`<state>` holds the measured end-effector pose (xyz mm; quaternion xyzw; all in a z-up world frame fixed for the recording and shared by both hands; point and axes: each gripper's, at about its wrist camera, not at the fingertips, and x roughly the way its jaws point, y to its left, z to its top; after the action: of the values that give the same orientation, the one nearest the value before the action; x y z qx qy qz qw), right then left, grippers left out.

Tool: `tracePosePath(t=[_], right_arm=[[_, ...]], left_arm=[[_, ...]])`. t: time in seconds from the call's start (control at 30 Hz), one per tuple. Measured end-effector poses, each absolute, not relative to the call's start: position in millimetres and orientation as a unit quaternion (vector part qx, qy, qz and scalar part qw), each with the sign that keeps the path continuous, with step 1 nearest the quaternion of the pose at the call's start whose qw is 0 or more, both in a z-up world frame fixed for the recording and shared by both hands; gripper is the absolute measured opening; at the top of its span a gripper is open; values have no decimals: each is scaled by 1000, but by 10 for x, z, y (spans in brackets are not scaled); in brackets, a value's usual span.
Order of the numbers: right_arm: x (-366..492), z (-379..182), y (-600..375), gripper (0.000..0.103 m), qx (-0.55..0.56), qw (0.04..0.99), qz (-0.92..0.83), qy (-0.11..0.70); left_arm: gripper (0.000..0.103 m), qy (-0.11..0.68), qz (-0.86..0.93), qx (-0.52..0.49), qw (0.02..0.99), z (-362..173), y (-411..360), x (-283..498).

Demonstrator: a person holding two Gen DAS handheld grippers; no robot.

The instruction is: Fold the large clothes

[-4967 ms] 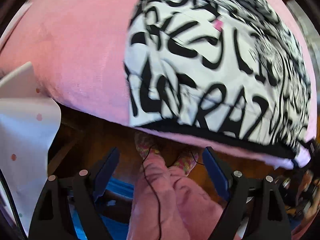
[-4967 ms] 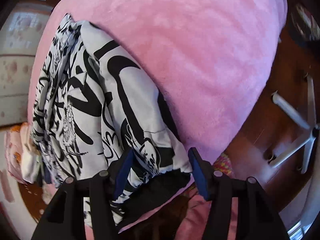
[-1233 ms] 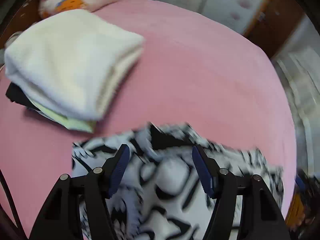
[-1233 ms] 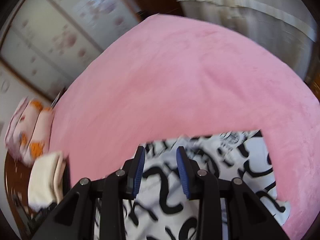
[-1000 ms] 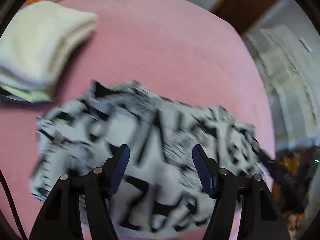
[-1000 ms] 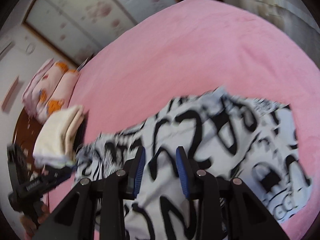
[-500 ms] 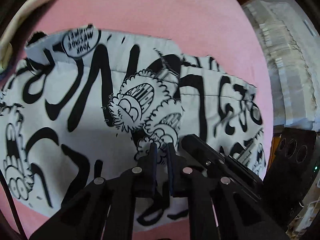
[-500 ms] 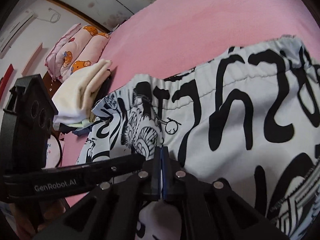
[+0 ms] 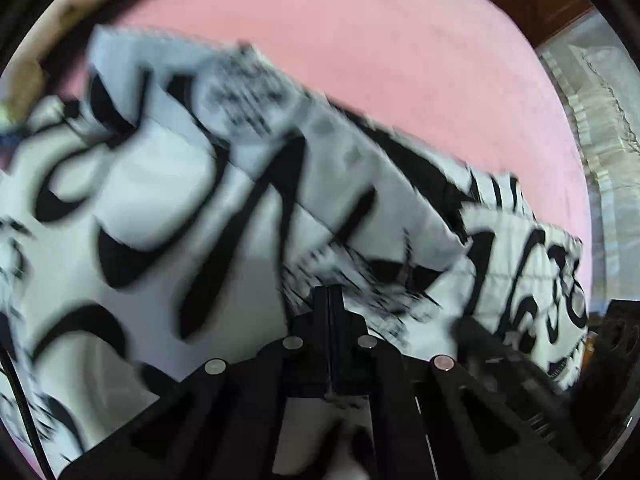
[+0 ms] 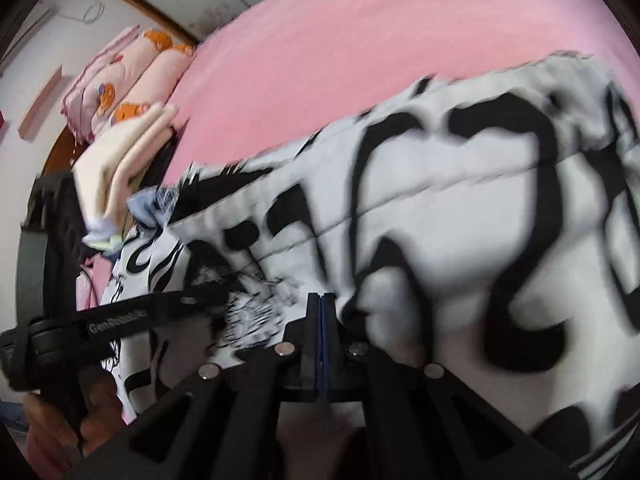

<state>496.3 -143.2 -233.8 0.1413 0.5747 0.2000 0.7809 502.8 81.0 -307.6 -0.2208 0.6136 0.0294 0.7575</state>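
One garment (image 9: pixel 168 184), white with heavy black lettering, lies on the pink bed cover (image 9: pixel 400 60) and fills the lower half of both views. Its far edge, gathered like a waistband, runs across the right wrist view from lower left to upper right, and beyond this edge the pink cover is bare up to the far side of the bed — much open room there. In the left wrist view one flap of the cloth is lifted and its corner points to the right; the picture is blurred, so I cannot tell how many layers lie under it.

The left gripper (image 9: pixel 329 294) has its jaws fully together, just closed, with the tips against the printed cloth; whether a fold is pinched between them I cannot tell. The right gripper (image 10: pixel 321 300) is also closed, blue pads pressed flat together, tips at the cloth, and a grip is not clear either. The two grippers are near each other — the left one crosses the right wrist view just beside the right tips.

At the left of the bed a stack of folded cream cloth (image 10: pixel 120 152) touches the garment's end, and behind it lies a pink pillow with orange bears (image 10: pixel 128 68).
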Motion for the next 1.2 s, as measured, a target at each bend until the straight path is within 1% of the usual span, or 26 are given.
tracePosePath(t=[0.1,0.2,0.4,0.5,0.6,0.7,0.8,0.9,0.97,1.1,1.2], right_arm=[[5010,-2308,-1707,0,160,783,199,567],[5016,-2254,-1868,0,151,796,187,555],[4984,-2227,-2339,0,164,815,116,544],[4950,-2231,-2579,0,164,815,92,547],[4884,-2162,-2684,0,129,827,68,543],[4794,-2038,-2845,0,88,847,-10,524],[4733,-2030,-3160,0,129,840,-47,524],[4706,-1960,-3133,0,104,846,-53,521],[4651,-1821,-2994,0,98,857,-68,501],[4352,-1507,-2917,0,175,876,-69,443],[4163,-1417,-2682,0,207,871,-57,442]], left_arm=[[1,601,63,-179,776,-3032,974,5051],[1,592,84,-165,784,-3045,1161,5080],[1,586,112,-184,781,-3129,1592,4948],[1,586,150,-165,779,-3148,1856,4841],[1,578,160,-182,779,-3168,2063,4737],[1,576,192,-164,778,-3178,2183,4625],[1,570,200,-181,776,-3193,2356,4495],[1,571,197,-175,777,-3141,2414,4464],[1,573,193,-174,777,-3037,2478,4424],[1,561,169,-207,784,-2855,2250,4300],[1,543,127,-240,794,-2652,2157,4103]])
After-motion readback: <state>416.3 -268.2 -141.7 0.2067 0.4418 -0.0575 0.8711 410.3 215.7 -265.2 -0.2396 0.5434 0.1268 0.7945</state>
